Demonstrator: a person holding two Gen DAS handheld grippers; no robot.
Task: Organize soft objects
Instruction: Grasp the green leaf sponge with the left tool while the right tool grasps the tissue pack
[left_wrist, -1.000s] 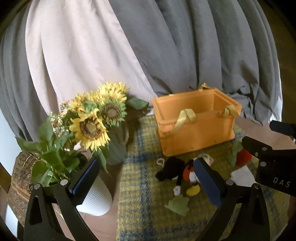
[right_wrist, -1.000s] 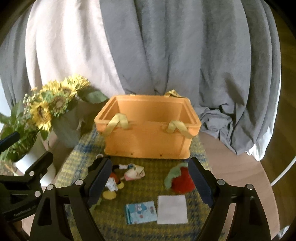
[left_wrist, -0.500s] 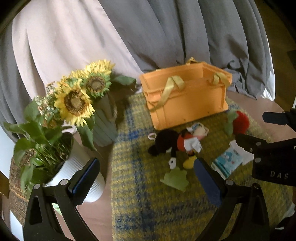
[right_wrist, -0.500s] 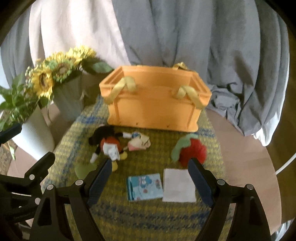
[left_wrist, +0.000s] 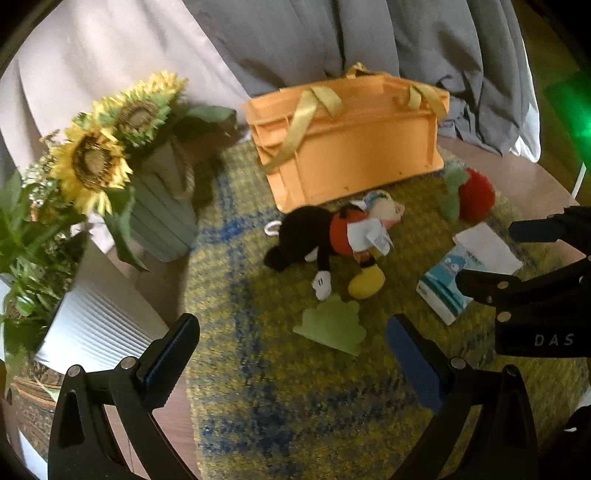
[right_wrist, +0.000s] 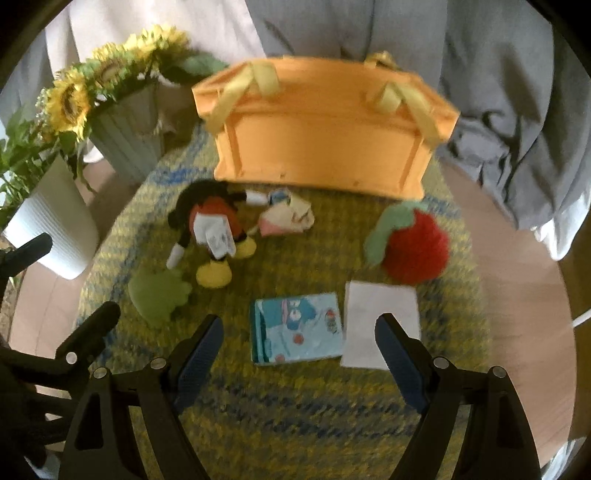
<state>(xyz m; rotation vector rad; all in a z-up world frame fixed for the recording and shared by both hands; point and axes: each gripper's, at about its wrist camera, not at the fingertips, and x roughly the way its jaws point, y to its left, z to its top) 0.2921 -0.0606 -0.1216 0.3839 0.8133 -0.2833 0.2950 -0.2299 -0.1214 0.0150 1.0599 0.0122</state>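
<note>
Landmark: an orange crate (right_wrist: 325, 147) with yellow straps is standing at the far side of a yellow-and-blue mat (right_wrist: 295, 417) on the bench (right_wrist: 517, 280).
Mouse toy (right_wrist: 210, 221): lying on the mat just in front of the crate's left half, a paper tag on its red shorts.
Small doll (right_wrist: 291, 218): lying just in front of the crate's middle, touching the mouse toy.
Strawberry (right_wrist: 413, 247): red plush with a green top, sitting in front of the crate's right end.
Green felt (right_wrist: 159, 295): lying flat, nearer the camera than the mouse toy, well in front of the crate's left end.
Blue cloth (right_wrist: 299, 328): folded, lying well in front of the crate's middle.
White cloth (right_wrist: 380, 317): folded, just right of the blue cloth, in front of the strawberry.
Sunflowers (left_wrist: 103, 147): standing in a grey-green vase left of the crate.
Left hand-held gripper (left_wrist: 291, 347): jaws standing wide, empty, hovering over the mat near the green felt.
Right hand-held gripper (right_wrist: 299, 339): jaws standing wide, empty, hovering over the blue cloth.
</note>
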